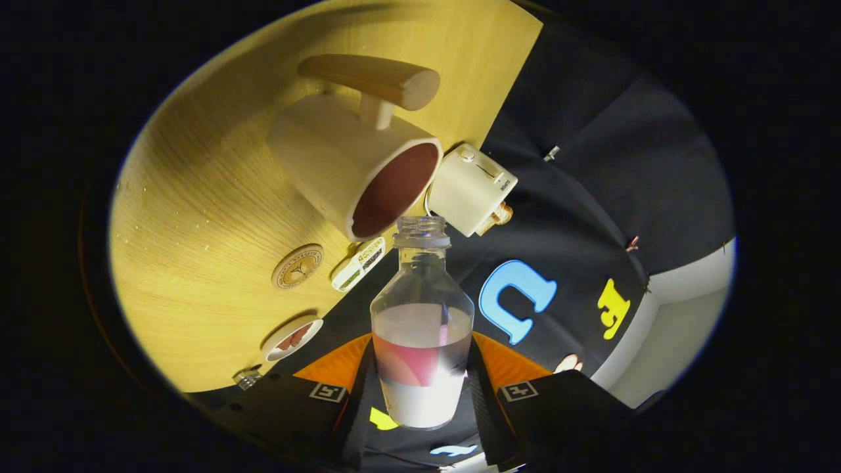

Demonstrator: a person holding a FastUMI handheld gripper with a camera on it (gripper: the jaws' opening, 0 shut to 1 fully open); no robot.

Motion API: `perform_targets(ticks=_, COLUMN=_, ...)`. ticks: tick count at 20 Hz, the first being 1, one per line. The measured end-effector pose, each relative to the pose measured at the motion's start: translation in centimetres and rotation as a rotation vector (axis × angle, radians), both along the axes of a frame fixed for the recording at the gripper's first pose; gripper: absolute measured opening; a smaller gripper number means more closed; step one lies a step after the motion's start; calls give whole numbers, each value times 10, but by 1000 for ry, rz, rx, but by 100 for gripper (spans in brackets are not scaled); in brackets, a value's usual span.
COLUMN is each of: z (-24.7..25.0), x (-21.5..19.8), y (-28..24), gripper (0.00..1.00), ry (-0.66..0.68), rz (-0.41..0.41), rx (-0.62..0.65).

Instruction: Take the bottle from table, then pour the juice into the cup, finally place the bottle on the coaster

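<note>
My gripper (420,378) is shut on a clear plastic bottle (422,328), both fingers pressing its lower sides. The bottle has no cap, and whitish-pink juice fills its lower half. Its open mouth (421,226) sits just at the rim of a cream cup (341,164) with a dark reddish inside and a thick wooden handle (371,75). No juice shows at the neck. The view is rolled, so the wooden table (197,197) stands to the left of the fingers. A round wooden coaster (297,266) lies on the table near the cup, left of the bottle's neck.
A small white appliance (470,187) stands just beyond the cup at the table's edge. A flat white packet (359,263) lies beside the coaster. A small round dish (292,338) and a clear bottle cap (248,378) lie nearer the fingers.
</note>
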State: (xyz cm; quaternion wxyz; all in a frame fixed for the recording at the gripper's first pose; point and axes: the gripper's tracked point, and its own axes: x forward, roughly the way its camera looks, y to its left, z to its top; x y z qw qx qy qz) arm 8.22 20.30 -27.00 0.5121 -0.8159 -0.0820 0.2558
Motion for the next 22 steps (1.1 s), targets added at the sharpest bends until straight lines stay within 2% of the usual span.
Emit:
perform_targets(ticks=5, z=-13, x=-6, y=-20, gripper=69, ry=156, rz=-219, rx=202)
perform_targets(ticks=9, z=-18, x=-8, y=-20, gripper=70, ry=225, rz=-298, rx=346)
perform_targets(ticks=14, z=-20, x=-19, y=-8, gripper=70, ry=349, rz=-352, rx=575)
perform_targets(ticks=17, z=-24, x=-25, y=1, gripper=70, ry=478, rz=-411, rx=803)
perform_targets(ticks=22, z=-15, x=-10, y=0, gripper=70, ry=589, rz=-517, rx=1146)
